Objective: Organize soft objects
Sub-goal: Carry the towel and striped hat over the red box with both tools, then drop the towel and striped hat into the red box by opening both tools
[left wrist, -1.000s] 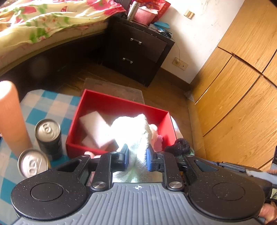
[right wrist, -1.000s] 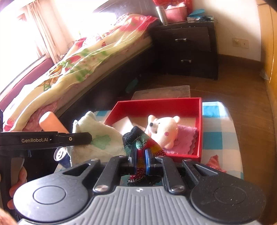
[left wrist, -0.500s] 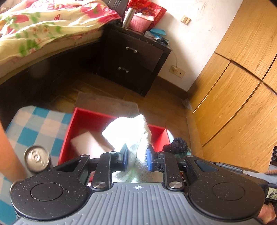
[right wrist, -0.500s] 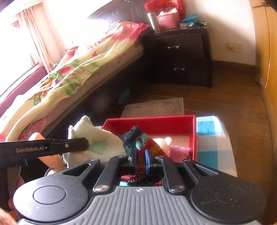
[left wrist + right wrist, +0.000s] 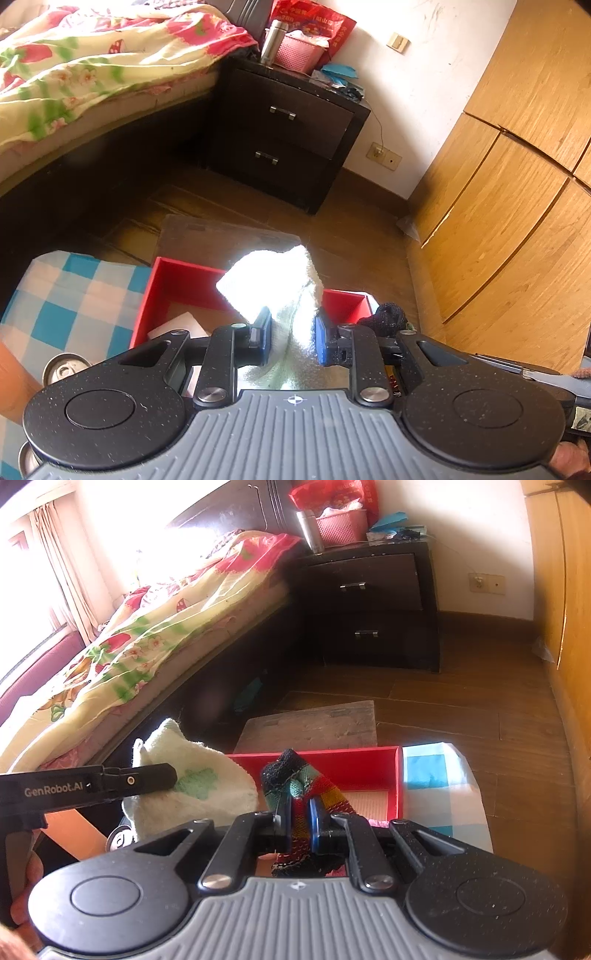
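My left gripper [image 5: 292,341] is shut on a white towel [image 5: 273,284] and holds it raised over the near side of the red box [image 5: 177,282]. The towel also shows in the right wrist view [image 5: 184,790], with a green patch on it. My right gripper [image 5: 299,821] is shut on a multicoloured knitted sock [image 5: 295,779] with a black toe, held above the red box [image 5: 354,766]. A white sponge [image 5: 177,326] lies inside the box. The box's other contents are mostly hidden behind the grippers.
The box stands on a blue-and-white checked cloth [image 5: 74,295]. Drink cans [image 5: 62,367] and an orange cylinder [image 5: 14,380] stand at its left. Behind are a bed [image 5: 92,74], a dark nightstand [image 5: 291,136], a wooden wardrobe [image 5: 517,184] and a board on the floor [image 5: 317,723].
Both grippers have risen and tilted up with their cloths still held. The box has slid lower in both views, and the plush toy and pink cloth inside have dropped out of sight.
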{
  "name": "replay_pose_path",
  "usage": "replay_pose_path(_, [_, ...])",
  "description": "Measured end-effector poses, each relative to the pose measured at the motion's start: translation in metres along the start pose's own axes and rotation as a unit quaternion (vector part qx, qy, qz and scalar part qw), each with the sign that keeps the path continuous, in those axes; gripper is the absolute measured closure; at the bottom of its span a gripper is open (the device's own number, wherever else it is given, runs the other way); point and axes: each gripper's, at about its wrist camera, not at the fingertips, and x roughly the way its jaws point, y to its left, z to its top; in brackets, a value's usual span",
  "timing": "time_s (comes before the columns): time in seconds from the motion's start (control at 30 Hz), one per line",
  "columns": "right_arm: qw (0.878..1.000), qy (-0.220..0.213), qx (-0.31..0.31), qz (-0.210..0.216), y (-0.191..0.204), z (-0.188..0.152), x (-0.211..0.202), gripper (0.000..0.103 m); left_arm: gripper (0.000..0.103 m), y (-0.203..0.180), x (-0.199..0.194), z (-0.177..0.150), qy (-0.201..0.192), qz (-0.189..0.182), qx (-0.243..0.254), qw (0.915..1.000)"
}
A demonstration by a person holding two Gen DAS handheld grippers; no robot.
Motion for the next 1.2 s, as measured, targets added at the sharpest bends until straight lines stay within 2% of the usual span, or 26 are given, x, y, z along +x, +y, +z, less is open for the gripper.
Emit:
replay_pose_path(0.33, [1.0, 0.003, -0.009, -0.007, 0.003, 0.006, 0.02, 0.103, 0.08, 0.009, 0.018, 0.005, 0.005, 0.024, 0.005, 0.9997])
replay_pose_path(0.9, [1.0, 0.017, -0.009, -0.008, 0.001, 0.004, 0.052, 0.103, 0.078, 0.02, 0.043, 0.008, 0.015, 0.04, -0.006, 0.9991])
replay_pose_path(1.0, [1.0, 0.019, -0.007, -0.01, 0.001, 0.004, 0.054, 0.103, 0.073, 0.02, 0.043, 0.008, 0.014, 0.041, -0.004, 0.9991])
replay_pose_path(1.07, [1.0, 0.019, -0.008, -0.011, 0.001, 0.004, 0.054, 0.103, 0.064, 0.017, 0.043, 0.008, 0.012, 0.038, 0.003, 0.9992])
replay_pose_path(1.1, [1.0, 0.017, -0.007, -0.013, 0.001, 0.004, 0.053, 0.102, 0.053, 0.016, 0.042, 0.008, 0.009, 0.039, 0.004, 0.9992])
replay_pose_path(1.13, [1.0, 0.017, -0.007, -0.013, 0.001, 0.004, 0.053, 0.098, 0.044, 0.015, 0.041, 0.007, 0.005, 0.042, 0.006, 0.9991])
replay_pose_path(1.2, [1.0, 0.016, -0.004, -0.013, 0.001, 0.004, 0.052, 0.091, 0.043, 0.013, 0.039, 0.006, 0.0, 0.046, 0.012, 0.9989])
